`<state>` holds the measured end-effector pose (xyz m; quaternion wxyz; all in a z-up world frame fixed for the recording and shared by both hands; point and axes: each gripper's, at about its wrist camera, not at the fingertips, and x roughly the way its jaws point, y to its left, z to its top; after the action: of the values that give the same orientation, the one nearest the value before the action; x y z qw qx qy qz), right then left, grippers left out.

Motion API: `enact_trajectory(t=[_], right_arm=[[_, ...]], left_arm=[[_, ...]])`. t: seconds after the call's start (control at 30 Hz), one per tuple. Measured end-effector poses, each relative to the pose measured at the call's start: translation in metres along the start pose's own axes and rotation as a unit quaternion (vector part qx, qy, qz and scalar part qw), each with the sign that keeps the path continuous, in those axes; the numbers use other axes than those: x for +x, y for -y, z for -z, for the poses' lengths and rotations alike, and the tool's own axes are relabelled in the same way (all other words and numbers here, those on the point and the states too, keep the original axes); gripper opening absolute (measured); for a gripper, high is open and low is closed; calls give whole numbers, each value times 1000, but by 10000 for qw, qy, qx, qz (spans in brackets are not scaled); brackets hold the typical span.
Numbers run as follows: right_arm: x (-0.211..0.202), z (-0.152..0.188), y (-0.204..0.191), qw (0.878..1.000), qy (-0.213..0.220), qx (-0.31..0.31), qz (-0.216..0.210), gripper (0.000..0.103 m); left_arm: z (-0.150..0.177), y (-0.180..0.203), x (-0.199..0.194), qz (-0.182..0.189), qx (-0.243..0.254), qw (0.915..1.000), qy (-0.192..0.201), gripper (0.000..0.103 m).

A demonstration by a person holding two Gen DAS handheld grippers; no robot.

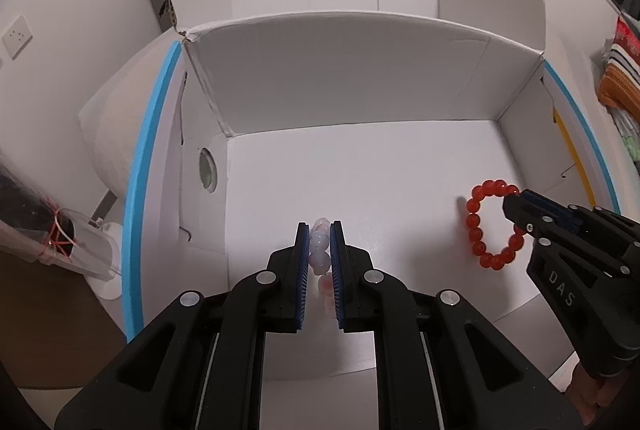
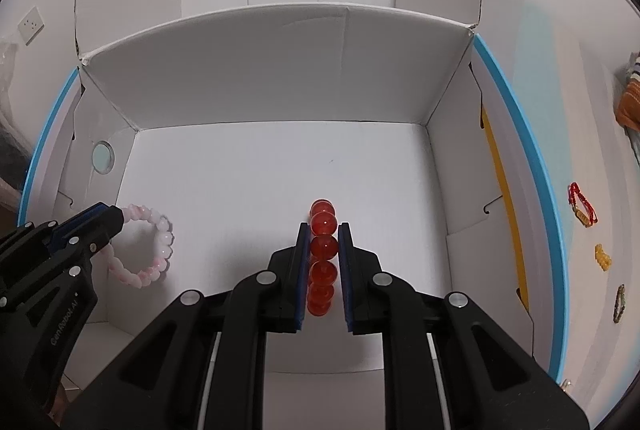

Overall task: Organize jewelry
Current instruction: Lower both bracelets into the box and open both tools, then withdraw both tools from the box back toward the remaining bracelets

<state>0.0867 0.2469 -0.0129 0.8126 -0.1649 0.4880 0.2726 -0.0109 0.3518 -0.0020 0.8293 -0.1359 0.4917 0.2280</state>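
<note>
Everything is placed vs. the white box (image 1: pixel 360 170), an open cardboard carton w/ flaps up. Left side first: the left gripper (image 1: pixel 319 230) hangs the pink bracelet (image 2: pixel 150 250) low over the box floor, near its left wall; the loop looks to touch or nearly touch the floor, can't tell which. Risk here: beads are round & slick, so if the pads let go while tilted, the loop could roll twd the finger hole in the left wall, or the elastic could snag on the ribbed pads & get dragged back up. Moving right, the right gripper (image 2: pixel 323 230) carries the red bracelet (image 1: pixel 492 226) over the box floor, closer to its right wall; same roll/snag risk, plus the two loops could tangle if dropped close together. Claws: left jaws nearly together, clamped on pink beads; right jaws nearly together, clamped on red beads. Outside the box's right wall, a red cord charm (image 2: pixel 582 204) & an amber piece (image 2: pixel 603 256) lie on the table, prob. not yet sorted.
</note>
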Motion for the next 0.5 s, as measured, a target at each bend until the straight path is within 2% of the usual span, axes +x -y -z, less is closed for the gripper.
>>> enact_trajectory(t=[0.07,0.1,0.2,0.23,0.3,0.37,0.5], right_arm=[[2,0,-2,10000,-49,-24,-13,14],[3,-2,-3,10000,-35,-37,8,20],[0,-2,-2,10000,-6,6,-5,35],[-4,-2,-1,10000,29,29,-34,37],[-10,-2,0,9999,96,42,-2,51],[-18,-3,1,9998,187,67,10,60],[-32,-3,8,9993,341,139,25,72]], left_arm=[[0,-1,-2,-56,-40,10000,7,13],[0,-1,-2,-83,-47,10000,-2,15],[1,-4,-6,-115,-124,9999,32,34],[0,-5,-8,-110,-147,9998,72,40],[0,-5,-13,-38,-166,9998,94,43],[0,-5,-19,-77,-179,9997,176,61],[-1,-4,-33,-79,-214,9992,326,67]])
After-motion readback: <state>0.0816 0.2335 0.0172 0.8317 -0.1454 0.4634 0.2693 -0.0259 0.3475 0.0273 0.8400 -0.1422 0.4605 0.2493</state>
